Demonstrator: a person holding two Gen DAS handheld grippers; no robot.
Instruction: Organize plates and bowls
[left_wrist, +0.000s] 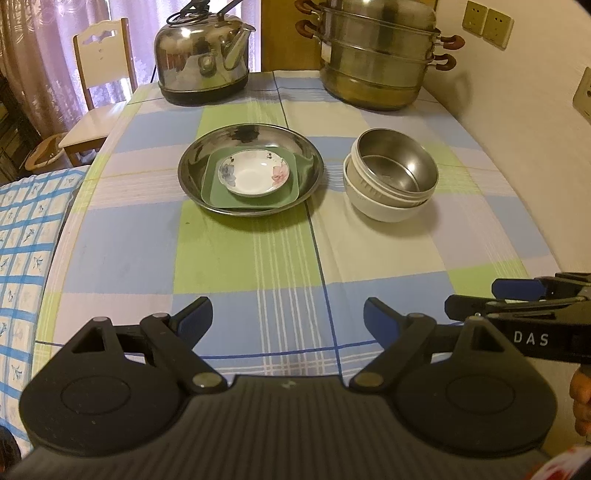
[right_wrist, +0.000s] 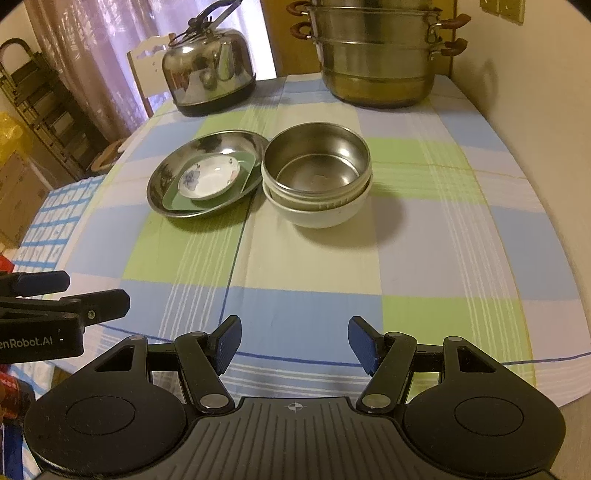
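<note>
Plates and bowls looked already sorted, and neither tool held any of them. Starting at the near edge of the table, the left gripper (left_wrist: 288, 317) hung over bare cloth with its jaws spread wide and nothing between the blue pads, and the right gripper (right_wrist: 293, 341) hung just beside it, jaws moderately apart and likewise empty. Both pointed down across the checked tablecloth (left_wrist: 258, 266) toward the crockery, which sat well apart from them near the middle of the table. Out there the plates formed one stack: a wide steel plate (left_wrist: 192, 166) at the bottom, a green square plate (left_wrist: 212, 190) lying in it, and a small white floral dish (left_wrist: 249, 177) on top. Just to the right of that stack stood the bowls, a steel bowl (left_wrist: 399, 162) nested slightly askew in a white bowl (left_wrist: 384, 212). In the right wrist view the two stacks looked close together, though whether they touched I could not tell. Farther back stood a kettle (left_wrist: 201, 61) and a tiered steamer pot (left_wrist: 376, 62), neither part of the sorting. No loose plate or bowl showed anywhere on the cloth, so I judged the job finished or nearly so, with at most the tilted steel bowl left to settle.
</note>
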